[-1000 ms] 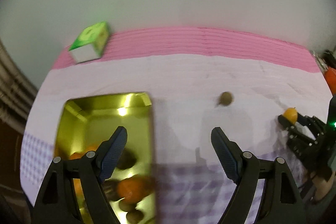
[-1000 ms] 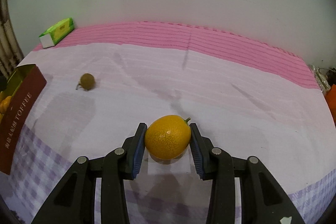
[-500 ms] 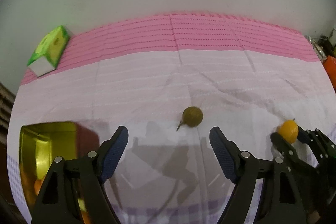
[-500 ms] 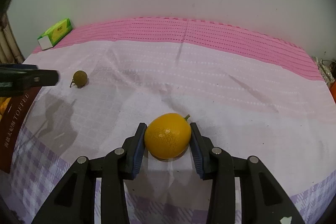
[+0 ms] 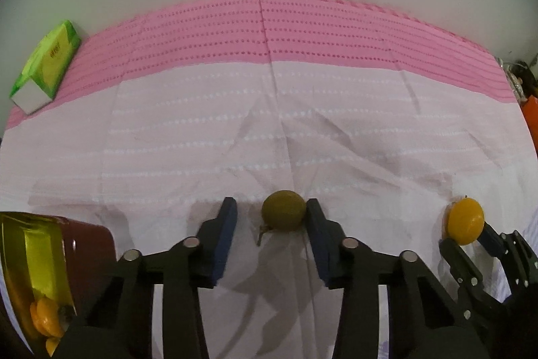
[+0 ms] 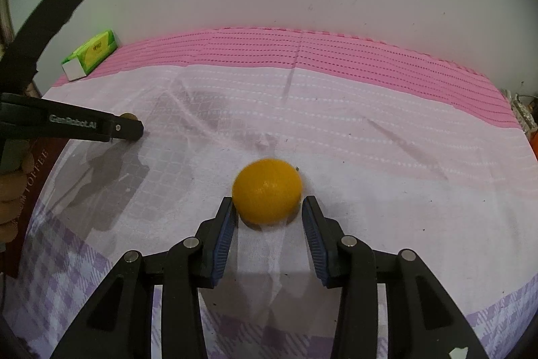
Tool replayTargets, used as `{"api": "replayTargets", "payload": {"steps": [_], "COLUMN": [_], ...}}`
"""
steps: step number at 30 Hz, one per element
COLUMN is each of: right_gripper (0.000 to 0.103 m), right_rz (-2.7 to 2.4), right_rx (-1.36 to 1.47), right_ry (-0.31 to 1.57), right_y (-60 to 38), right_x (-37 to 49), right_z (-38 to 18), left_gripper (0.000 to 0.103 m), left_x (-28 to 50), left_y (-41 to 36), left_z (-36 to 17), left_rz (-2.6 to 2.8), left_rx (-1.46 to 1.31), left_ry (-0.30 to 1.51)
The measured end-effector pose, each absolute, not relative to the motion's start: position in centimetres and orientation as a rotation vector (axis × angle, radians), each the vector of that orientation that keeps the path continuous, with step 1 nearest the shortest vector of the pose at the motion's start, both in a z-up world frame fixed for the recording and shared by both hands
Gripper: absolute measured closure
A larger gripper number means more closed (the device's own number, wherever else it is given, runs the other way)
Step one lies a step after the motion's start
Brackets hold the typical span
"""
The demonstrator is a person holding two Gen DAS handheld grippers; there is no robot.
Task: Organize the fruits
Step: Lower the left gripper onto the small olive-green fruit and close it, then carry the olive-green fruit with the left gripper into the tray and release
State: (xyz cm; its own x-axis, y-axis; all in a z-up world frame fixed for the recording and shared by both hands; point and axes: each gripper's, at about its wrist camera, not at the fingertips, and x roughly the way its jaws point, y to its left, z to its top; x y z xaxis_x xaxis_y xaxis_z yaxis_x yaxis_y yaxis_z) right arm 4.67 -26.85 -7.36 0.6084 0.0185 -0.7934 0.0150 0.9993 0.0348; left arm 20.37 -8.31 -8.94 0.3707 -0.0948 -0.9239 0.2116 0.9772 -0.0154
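Observation:
A small olive-brown fruit [image 5: 284, 213] with a short stem lies on the tablecloth between the tips of my left gripper [image 5: 269, 217]. The jaws are open: the right pad touches the fruit, the left pad stands apart. An orange kumquat [image 6: 267, 190] lies just in front of my right gripper [image 6: 267, 214], whose jaws are open around its near side. The kumquat [image 5: 465, 226] and right gripper also show at the right of the left wrist view. A gold-lined toffee tin [image 5: 37, 261] with orange fruits inside sits at lower left.
A green tissue pack [image 5: 45, 63] lies at the back left on the pink strip of cloth, also in the right wrist view [image 6: 92, 54]. A white wall rises behind the table. An orange object [image 5: 531, 113] sits at the far right edge.
My left gripper moved right from over the tin to the olive-brown fruit and narrowed around it. My right gripper opened and let go of the kumquat, which now rests on the cloth.

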Motion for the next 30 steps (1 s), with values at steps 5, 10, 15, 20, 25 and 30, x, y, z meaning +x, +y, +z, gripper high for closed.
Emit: {"api": "replayTargets", "payload": {"steps": [5, 10, 15, 20, 25, 30], "right_gripper": [0.063, 0.063, 0.063, 0.063, 0.064, 0.064], "right_rz": [0.0, -0.003, -0.005, -0.006, -0.008, -0.009], "right_rx": [0.037, 0.034, 0.029, 0.026, 0.022, 0.016], "right_ry": [0.917, 0.918, 0.92, 0.92, 0.921, 0.922], "right_y": [-26.8, -26.7, -26.5, -26.4, -26.4, -26.4], "right_x": [4.6, 4.6, 4.8, 4.8, 5.0, 5.1], "right_z": [-7.3, -7.3, -7.4, -7.4, -7.5, -7.5], "left_gripper": [0.074, 0.074, 0.074, 0.074, 0.074, 0.074], "left_x": [19.7, 18.0, 15.5, 12.9, 10.3, 8.2], "left_y": [-8.0, -7.5, -7.1, -5.9, -3.2, 0.1], "left_z": [-8.7, -7.6, -5.5, -3.4, -1.4, -0.2], "left_rz": [-0.19, -0.185, -0.189, -0.192, -0.167, -0.123], "left_rx": [0.107, 0.119, 0.132, 0.128, 0.104, 0.078], "left_ry": [1.184, 1.173, 1.14, 1.109, 1.083, 1.061]}}
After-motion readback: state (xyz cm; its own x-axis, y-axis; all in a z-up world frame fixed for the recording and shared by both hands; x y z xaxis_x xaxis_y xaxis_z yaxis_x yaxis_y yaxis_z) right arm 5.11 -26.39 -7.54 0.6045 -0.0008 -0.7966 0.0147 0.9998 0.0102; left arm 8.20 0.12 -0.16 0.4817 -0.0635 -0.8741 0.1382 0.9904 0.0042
